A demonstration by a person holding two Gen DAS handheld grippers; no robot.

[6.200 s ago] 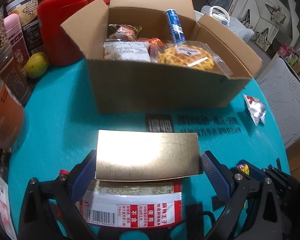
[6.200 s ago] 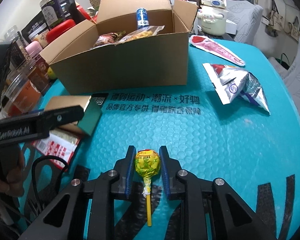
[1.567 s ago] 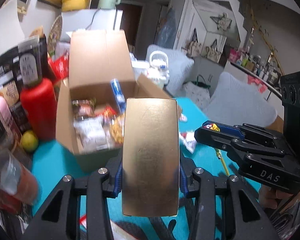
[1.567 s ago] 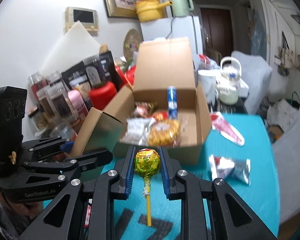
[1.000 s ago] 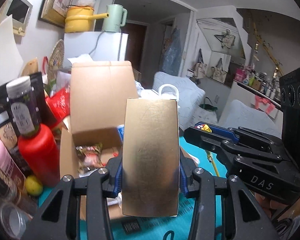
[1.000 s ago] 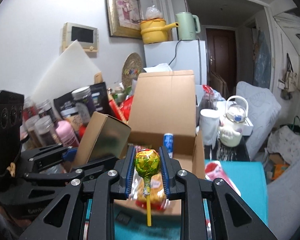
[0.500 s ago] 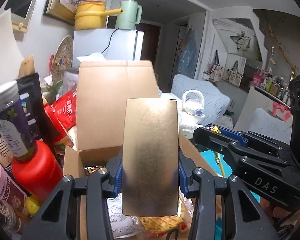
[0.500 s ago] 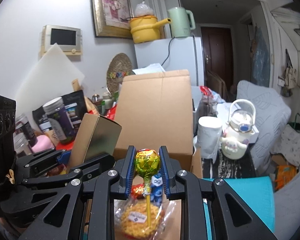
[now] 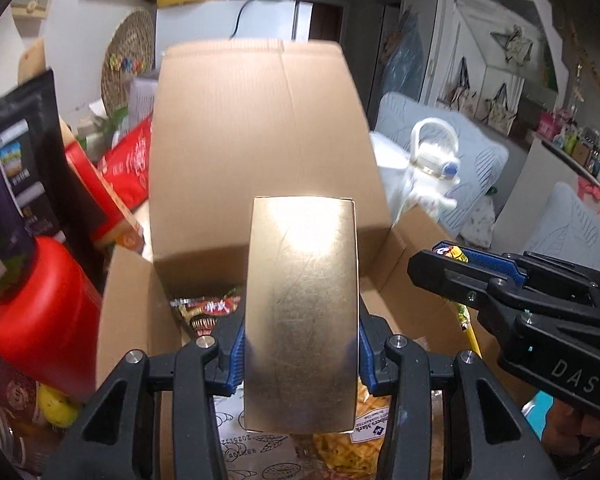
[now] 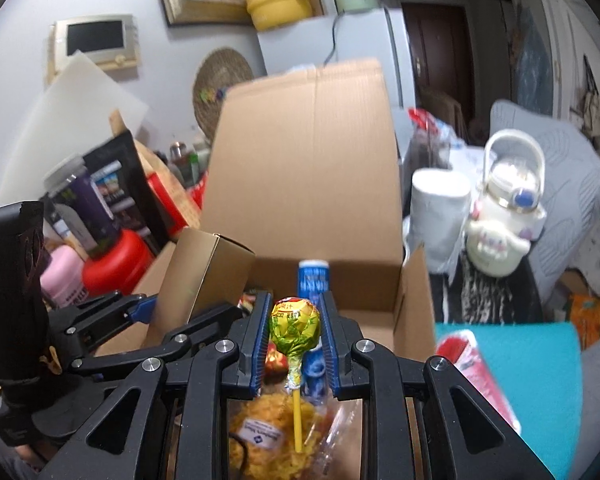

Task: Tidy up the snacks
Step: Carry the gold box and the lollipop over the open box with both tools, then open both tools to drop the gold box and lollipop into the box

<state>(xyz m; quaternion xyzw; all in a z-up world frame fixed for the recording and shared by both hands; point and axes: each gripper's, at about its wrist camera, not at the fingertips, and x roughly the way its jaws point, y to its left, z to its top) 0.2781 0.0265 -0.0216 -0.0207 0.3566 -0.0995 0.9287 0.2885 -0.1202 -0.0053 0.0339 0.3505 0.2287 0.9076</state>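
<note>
A cluttered kitchen corner lies behind an open cardboard box (image 9: 256, 128). In the left wrist view, the left gripper (image 9: 300, 356) pinches a gold carton (image 9: 302, 320) above the box; the right gripper (image 9: 460, 264) is at 3 o'clock. In the right wrist view, the right gripper (image 10: 294, 340) clamps a lollipop (image 10: 295, 326) over what looks like a waffle pack (image 10: 268, 432), with the carton at 9 o'clock.
</note>
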